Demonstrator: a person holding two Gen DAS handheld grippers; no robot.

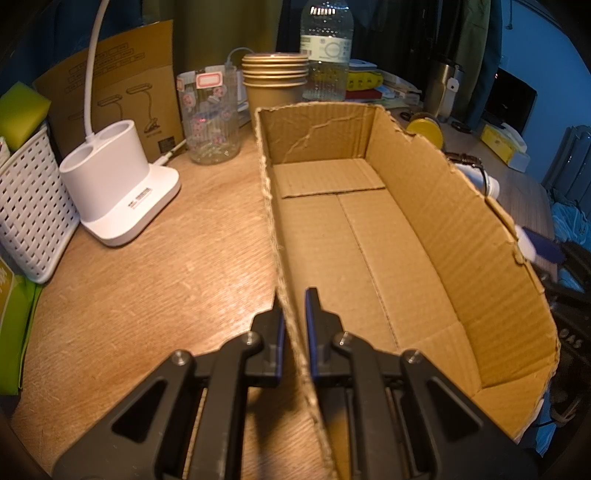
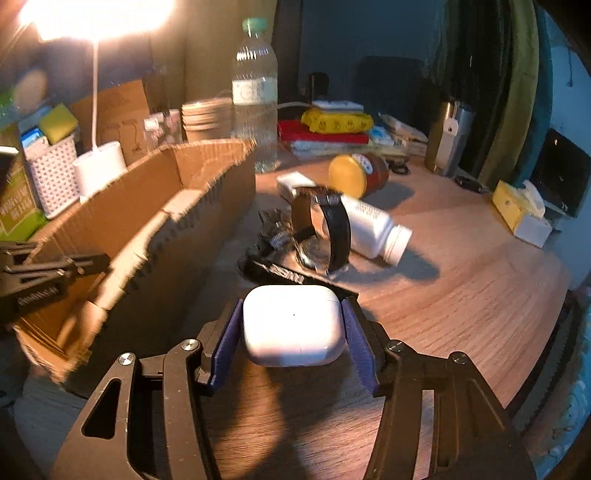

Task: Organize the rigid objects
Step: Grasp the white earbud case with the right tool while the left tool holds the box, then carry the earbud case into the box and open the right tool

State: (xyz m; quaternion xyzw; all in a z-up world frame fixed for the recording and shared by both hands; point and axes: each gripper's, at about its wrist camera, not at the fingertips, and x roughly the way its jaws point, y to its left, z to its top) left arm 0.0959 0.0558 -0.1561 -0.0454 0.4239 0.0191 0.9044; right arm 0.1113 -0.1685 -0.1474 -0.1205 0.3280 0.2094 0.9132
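Two grips are set: your left gripper (image 1: 295,306) is clamped on the near left wall of the cardboard box (image 1: 461,236), while your right gripper (image 2: 291,325) pinches the white earbud case (image 2: 293,325) squarely between both pads, beside the box's right wall.

Warm lamp (image 2: 96,22) glare upper left; motion blur, fisheye-dark corners

Rough corrugated cardboard box (image 1: 424,236), glossy white plastic earbud case (image 2: 293,325), wood-grain desk (image 1: 166,277).
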